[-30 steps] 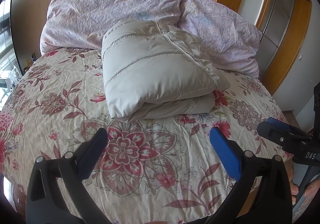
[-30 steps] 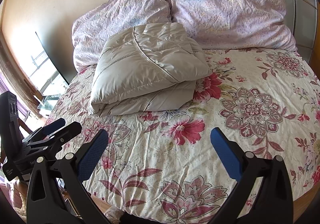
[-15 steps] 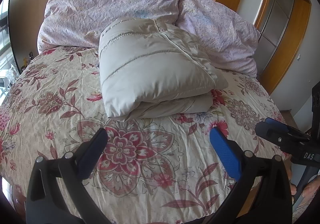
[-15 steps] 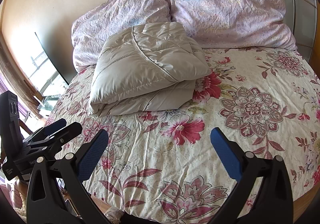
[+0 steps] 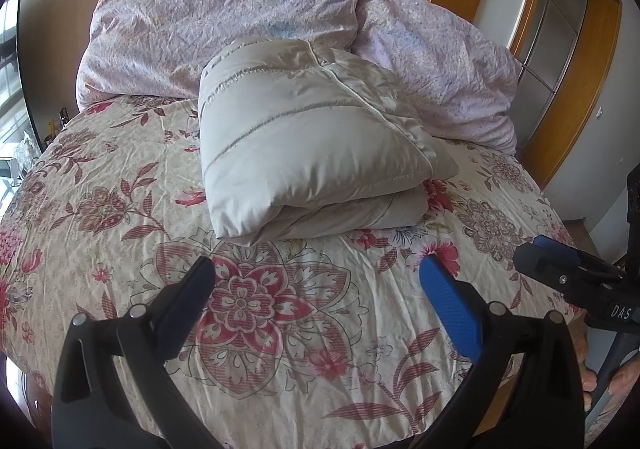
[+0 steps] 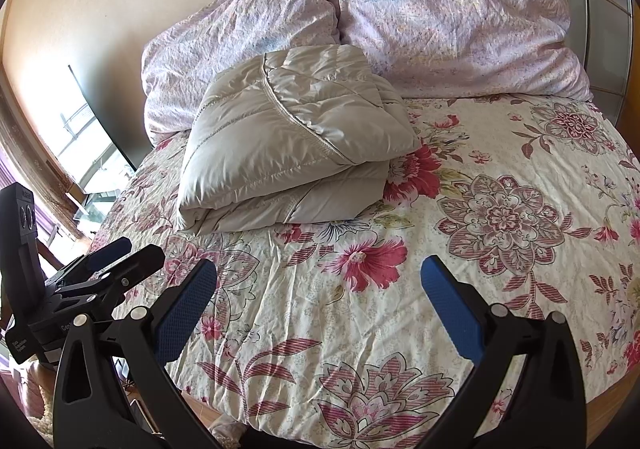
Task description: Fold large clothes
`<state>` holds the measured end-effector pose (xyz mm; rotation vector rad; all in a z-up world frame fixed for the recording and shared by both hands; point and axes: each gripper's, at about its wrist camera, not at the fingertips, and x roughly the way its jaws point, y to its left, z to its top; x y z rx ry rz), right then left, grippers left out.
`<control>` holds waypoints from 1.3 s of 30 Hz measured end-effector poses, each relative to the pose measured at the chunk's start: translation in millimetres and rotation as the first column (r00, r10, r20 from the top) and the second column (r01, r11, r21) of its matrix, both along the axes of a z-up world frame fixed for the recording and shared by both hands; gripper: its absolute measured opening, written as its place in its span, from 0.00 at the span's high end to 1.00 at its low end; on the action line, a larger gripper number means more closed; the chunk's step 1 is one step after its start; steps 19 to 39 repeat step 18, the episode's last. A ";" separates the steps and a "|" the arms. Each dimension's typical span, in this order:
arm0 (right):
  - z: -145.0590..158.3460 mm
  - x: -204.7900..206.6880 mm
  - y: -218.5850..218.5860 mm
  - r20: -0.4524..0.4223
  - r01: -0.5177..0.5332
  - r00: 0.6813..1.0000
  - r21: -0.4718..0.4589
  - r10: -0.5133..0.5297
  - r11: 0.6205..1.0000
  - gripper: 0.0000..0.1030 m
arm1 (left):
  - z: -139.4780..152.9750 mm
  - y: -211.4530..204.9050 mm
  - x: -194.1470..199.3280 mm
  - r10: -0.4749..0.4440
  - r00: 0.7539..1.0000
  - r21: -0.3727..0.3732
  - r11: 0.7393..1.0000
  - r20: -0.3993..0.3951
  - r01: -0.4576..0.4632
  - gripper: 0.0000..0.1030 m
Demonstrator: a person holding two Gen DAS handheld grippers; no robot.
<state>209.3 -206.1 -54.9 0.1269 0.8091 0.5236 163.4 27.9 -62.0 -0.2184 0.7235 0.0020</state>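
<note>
Left wrist view shows the puffy grey jacket point(image 5: 316, 145) folded into a fat bundle on the flowery bed cover point(image 5: 120, 201), its far edge leaning on the two purple pillows point(image 5: 224, 25). It looks folded up already, so I think the job is nearly done. The left gripper point(image 5: 316, 281) hangs over the near end of the bed, fingers spread wide, holding nothing. The right gripper point(image 6: 318, 281) hangs just beside it, spread too, well apart from the jacket.
</note>
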 end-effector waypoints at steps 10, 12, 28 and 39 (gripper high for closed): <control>0.2 0.1 -0.5 0.001 0.005 1.000 -0.002 -0.005 1.000 0.01 | -0.7 0.0 1.2 -0.004 1.000 0.006 1.000 -0.002 0.004 0.02; 0.1 0.0 -0.4 0.003 0.008 1.000 -0.005 -0.007 1.000 0.01 | -0.8 0.3 1.0 -0.002 1.000 0.004 1.000 -0.003 0.002 0.02; 0.3 -1.2 1.3 0.005 0.013 1.000 -0.010 -0.013 1.000 0.01 | -1.2 1.2 2.1 -0.001 1.000 0.003 1.000 -0.007 0.001 0.02; 0.3 -1.2 1.3 0.005 0.013 1.000 -0.010 -0.013 1.000 0.01 | -1.2 1.2 2.1 -0.001 1.000 0.003 1.000 -0.007 0.001 0.02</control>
